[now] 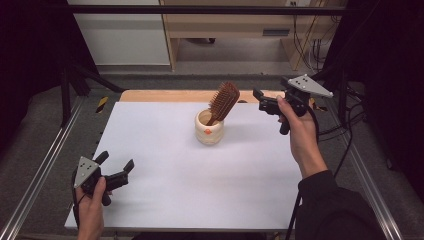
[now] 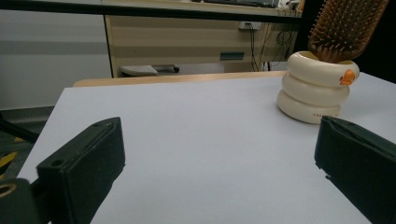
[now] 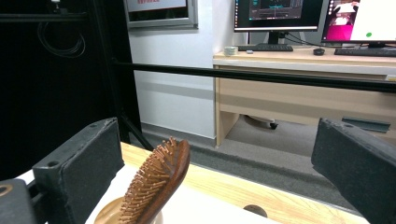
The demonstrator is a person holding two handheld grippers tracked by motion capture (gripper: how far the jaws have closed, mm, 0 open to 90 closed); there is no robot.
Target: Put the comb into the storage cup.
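White table (image 1: 165, 200), desk behind; hairbrush (image 1: 223, 101) in cup (image 1: 209, 131); both claws released.

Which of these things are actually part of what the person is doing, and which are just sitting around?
Part of the job:
- wooden hairbrush, standing handle-down in the cup
- cream ribbed cup
- right tongs, open, held up near the brush
- left tongs, open, at the table's near left corner

Just lying about:
- desk with monitors beyond the table
- dangling cables by the far wall
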